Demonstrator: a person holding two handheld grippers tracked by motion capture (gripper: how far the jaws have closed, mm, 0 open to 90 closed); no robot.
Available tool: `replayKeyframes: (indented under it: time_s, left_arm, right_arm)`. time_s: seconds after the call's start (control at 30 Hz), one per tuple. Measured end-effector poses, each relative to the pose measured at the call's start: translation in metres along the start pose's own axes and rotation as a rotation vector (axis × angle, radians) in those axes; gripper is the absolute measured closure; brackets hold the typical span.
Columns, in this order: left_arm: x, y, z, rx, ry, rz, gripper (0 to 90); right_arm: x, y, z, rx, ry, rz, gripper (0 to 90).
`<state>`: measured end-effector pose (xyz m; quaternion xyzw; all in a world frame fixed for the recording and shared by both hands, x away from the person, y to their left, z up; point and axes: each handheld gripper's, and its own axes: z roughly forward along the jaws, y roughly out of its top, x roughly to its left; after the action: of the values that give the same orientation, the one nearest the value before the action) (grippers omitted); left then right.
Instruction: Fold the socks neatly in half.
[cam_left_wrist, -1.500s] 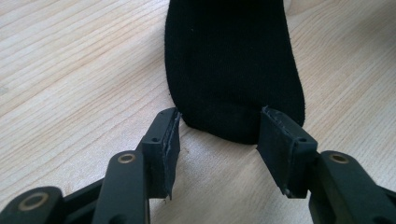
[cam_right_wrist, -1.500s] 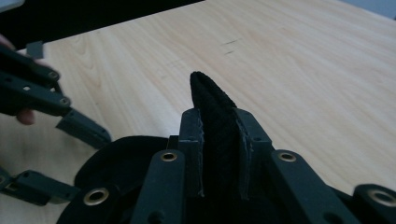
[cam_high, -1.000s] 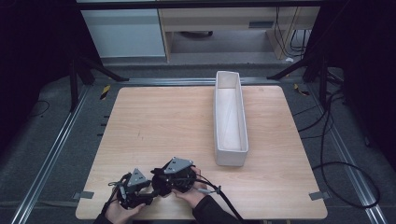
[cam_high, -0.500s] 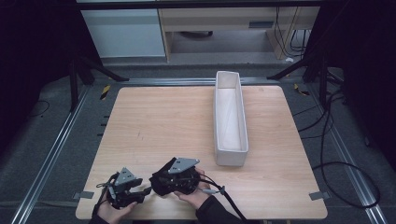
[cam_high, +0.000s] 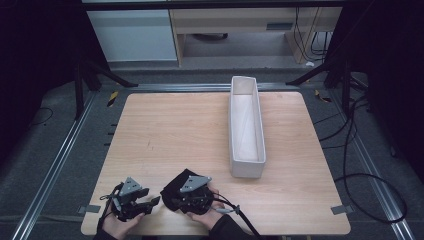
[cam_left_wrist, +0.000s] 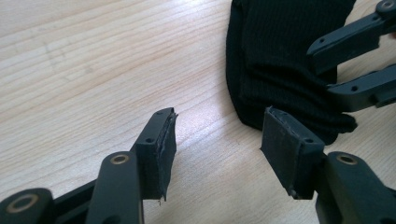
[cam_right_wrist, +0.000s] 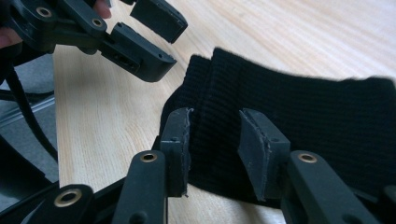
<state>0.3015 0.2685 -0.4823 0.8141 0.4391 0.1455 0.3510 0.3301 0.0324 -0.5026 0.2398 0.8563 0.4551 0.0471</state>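
- We see a black knitted cloth (cam_high: 176, 191) lying bunched on the near part of the tabletop (cam_high: 190, 130), close to its front edge and a little left of the middle.
- In the right gripper view the black knitted cloth (cam_right_wrist: 289, 116) shows ribbed stitching and a folded edge; it lies flat on the wood, right in front of our right tongs (cam_right_wrist: 214, 140).
- The right tongs (cam_high: 172, 196) point left over the cloth. Their jaws have just been opening; the pads stand apart with a clear gap, the cloth lies behind and beneath that gap, and we see neither pad pressing on it. We read them as released.
- The right hand (cam_high: 207, 212) holds that tool from the front edge, with a cable trailing off to the right.
- The left tongs (cam_high: 152, 202) sit just left of the cloth, aimed toward it. In the left gripper view the left tongs (cam_left_wrist: 217, 135) stand wide apart over bare wood, with nothing between the pads; the black knitted cloth (cam_left_wrist: 280, 60) lies just beyond the right-hand jaw. They too are released.
- The left hand (cam_high: 117, 225) grips its tool at the front left corner.
- Farther off, a long white tray (cam_high: 235, 125) stands lengthwise on the right half of the tabletop, well apart from the cloth.
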Motion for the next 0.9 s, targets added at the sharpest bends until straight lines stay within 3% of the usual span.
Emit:
replayKeyframes:
  time_s: [0.23,0.33,0.47,0.57,0.67,0.77,0.9]
  left_arm:
    - [-0.006,0.002,0.008,0.027,-0.005,0.041,41.8]
    - [-0.006,0.003,0.012,0.037,-0.001,0.044,41.8]
    - [-0.004,0.003,0.014,0.042,0.0,0.04,41.5]
    - [-0.005,0.004,0.017,0.048,0.005,0.041,41.4]
    - [-0.004,0.004,0.018,0.053,0.007,0.046,41.4]
    - [-0.001,0.002,0.015,0.056,0.016,0.024,40.9]
    - [0.007,0.001,0.006,0.023,0.043,-0.029,41.5]
  right_arm:
    - [-0.001,0.002,0.002,0.019,0.031,0.01,87.2]
    - [-0.002,0.006,-0.001,0.024,0.036,0.01,88.3]
    - [-0.003,0.018,-0.012,-0.039,0.039,-0.025,88.3]
    - [0.0,0.026,-0.016,-0.065,0.076,-0.03,88.3]
    - [0.005,0.023,-0.01,-0.019,0.11,-0.049,88.3]
    - [0.005,0.012,-0.001,0.034,0.108,-0.049,88.1]
    - [0.003,0.006,0.001,0.022,0.113,-0.02,87.2]
